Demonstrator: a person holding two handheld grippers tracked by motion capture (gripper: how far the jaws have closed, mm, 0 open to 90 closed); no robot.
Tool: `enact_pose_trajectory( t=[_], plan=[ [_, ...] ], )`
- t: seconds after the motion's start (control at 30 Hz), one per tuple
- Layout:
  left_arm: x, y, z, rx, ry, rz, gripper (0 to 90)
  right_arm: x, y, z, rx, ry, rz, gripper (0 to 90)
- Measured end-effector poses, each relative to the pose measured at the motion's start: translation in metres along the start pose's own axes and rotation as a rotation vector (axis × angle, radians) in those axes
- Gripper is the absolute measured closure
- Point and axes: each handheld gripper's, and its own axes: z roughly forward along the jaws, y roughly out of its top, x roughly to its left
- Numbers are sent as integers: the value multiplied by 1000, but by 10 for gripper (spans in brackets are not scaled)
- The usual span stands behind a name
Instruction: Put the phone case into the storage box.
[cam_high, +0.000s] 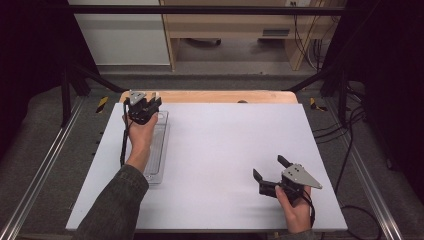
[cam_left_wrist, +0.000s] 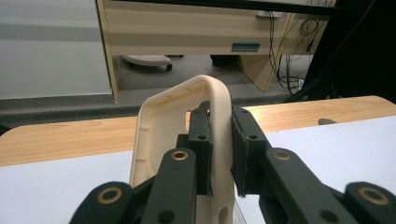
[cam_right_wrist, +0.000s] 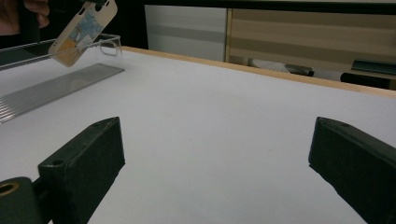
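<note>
My left gripper (cam_high: 145, 107) is at the table's far left, raised over the far end of a clear plastic tray (cam_high: 159, 150). It is shut on the rim of a cream phone case (cam_left_wrist: 159, 121), pinched edge-on between both pads. In the right gripper view the case (cam_right_wrist: 81, 32) hangs tilted above the clear tray (cam_right_wrist: 56, 86) and shows a printed picture on its back. My right gripper (cam_high: 270, 166) rests low near the front right of the white board, open, with bare board between its jaws (cam_right_wrist: 215, 144).
The white board (cam_high: 225, 145) lies on a wooden table whose far edge (cam_high: 215, 96) shows beyond it. Black frame posts and metal rails flank both sides. Cables hang at the right. A wooden desk stands behind the table.
</note>
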Motion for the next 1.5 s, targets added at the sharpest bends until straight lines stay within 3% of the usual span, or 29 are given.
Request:
enact_pose_trajectory(
  t=[0.6,1.5],
  plan=[
    [-2,-3,7,-12,-16,13,773,-1,0,0,3,0,1,36],
    [3,-6,14,-26,-22,-30,739,-1,-1,1,6,3,-2,35]
  ],
)
